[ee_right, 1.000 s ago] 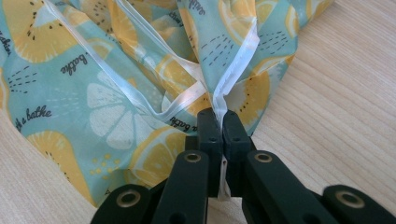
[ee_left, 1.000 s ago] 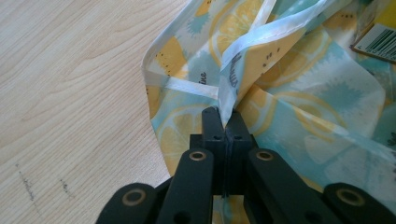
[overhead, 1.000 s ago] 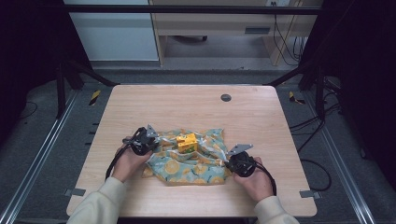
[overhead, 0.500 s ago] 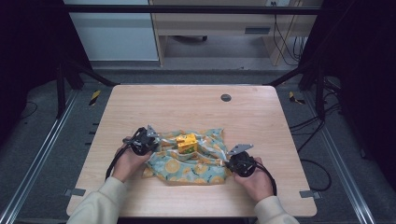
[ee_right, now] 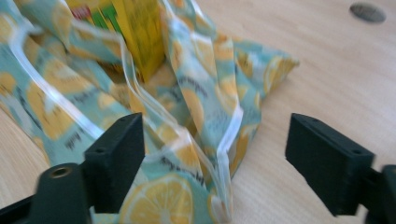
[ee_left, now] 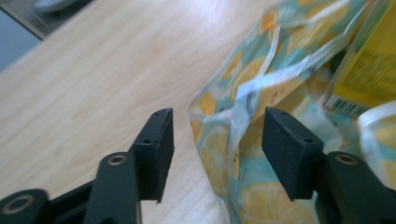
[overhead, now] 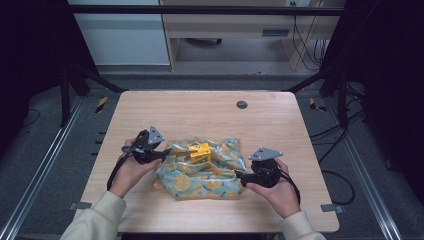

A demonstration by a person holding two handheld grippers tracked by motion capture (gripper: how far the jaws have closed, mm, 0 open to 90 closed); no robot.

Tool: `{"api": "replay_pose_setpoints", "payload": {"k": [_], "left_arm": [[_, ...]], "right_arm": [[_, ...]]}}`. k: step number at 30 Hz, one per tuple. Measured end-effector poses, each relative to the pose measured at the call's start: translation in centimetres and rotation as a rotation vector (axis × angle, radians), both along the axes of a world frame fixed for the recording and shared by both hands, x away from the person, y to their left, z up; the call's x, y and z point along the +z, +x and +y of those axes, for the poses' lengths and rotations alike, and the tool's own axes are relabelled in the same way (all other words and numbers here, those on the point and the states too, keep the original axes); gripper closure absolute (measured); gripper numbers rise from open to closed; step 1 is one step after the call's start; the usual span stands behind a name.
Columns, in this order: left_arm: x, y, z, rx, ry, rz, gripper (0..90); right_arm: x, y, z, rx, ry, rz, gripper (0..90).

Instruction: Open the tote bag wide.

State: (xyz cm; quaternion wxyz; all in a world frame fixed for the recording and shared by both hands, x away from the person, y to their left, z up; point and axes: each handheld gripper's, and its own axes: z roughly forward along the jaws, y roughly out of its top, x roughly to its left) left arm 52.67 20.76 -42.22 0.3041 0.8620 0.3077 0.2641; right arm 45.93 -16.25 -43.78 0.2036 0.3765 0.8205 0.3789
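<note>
A teal bag printed with lemons lies crumpled at the middle of the wooden table, and a yellow box stands up out of its opening. My left gripper is at the bag's left edge. In the left gripper view it is open, with the bag's rim between the jaws and the yellow box behind. My right gripper is at the bag's front right corner. It is open too, with a fold of the bag between the jaws and the box farther in.
A small dark round grommet is set in the table's far right part, also visible in the right gripper view. Bare wood surrounds the bag. Dark frame rails and cables run along both sides of the table.
</note>
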Motion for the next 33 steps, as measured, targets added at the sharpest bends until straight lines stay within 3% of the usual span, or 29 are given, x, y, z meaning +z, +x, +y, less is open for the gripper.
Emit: {"api": "replay_pose_setpoints", "payload": {"k": [4,8,15,21,24,29,33], "left_arm": [[1.4,-0.6,-0.1,-0.001,-0.019,-0.019,31.1],[2.3,-1.7,0.3,-0.002,-0.042,-0.015,22.0],[2.1,-3.2,2.0,0.004,-0.034,0.000,14.7],[1.3,-3.6,4.6,0.042,-0.034,0.005,11.7],[0.4,-3.6,5.9,0.080,-0.041,0.028,10.0],[-2.2,-3.3,8.2,0.142,-0.066,0.067,7.6],[-4.5,-3.5,9.5,0.182,-0.035,0.114,7.3]], "right_arm": [[1.8,-0.2,0.2,-0.011,0.044,-0.032,11.8],[3.1,-0.8,-0.2,-0.031,0.057,-0.066,9.1],[3.6,-2.2,-2.7,-0.090,0.073,-0.078,7.0],[2.7,-2.2,-5.2,-0.152,0.082,-0.050,6.3],[1.9,-1.8,-5.9,-0.187,0.098,-0.020,6.2],[-0.3,-0.3,-6.6,-0.274,0.094,0.033,8.2],[-2.4,0.5,-7.2,-0.361,0.119,0.077,11.3]]}}
